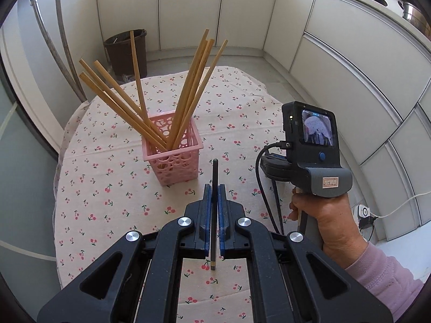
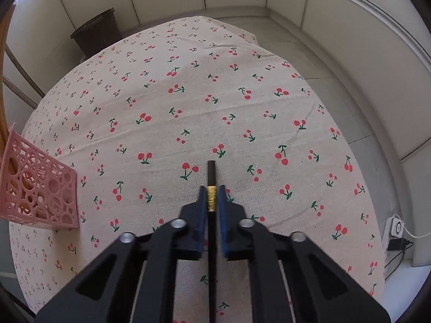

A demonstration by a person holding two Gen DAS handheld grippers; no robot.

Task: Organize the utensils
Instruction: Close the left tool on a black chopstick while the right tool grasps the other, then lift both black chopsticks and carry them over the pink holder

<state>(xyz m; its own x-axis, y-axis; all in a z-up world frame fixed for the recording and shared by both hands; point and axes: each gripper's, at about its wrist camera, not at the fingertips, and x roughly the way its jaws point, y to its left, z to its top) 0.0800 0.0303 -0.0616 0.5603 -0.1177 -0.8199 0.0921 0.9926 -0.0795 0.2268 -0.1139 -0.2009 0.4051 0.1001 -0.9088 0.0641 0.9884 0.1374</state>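
A pink perforated basket [image 1: 172,150] stands on the cherry-print tablecloth [image 1: 107,188] and holds several wooden chopsticks [image 1: 188,91] that fan out upward. My left gripper [image 1: 214,188] is shut on a black chopstick [image 1: 214,172], just right of and nearer than the basket. My right gripper [image 2: 211,191] is shut on another black chopstick [image 2: 211,173] with a gold band [image 2: 211,199], held above the cloth. The basket [image 2: 37,188] sits at the far left of the right wrist view. The right gripper's body [image 1: 309,140] shows at the right of the left wrist view.
A dark bin [image 1: 126,51] stands on the floor beyond the table. White cabinet doors [image 1: 350,62] run around the back and right. A power strip with plugs [image 2: 396,231] lies on the floor at the right. Pipes [image 1: 62,40] rise at the left.
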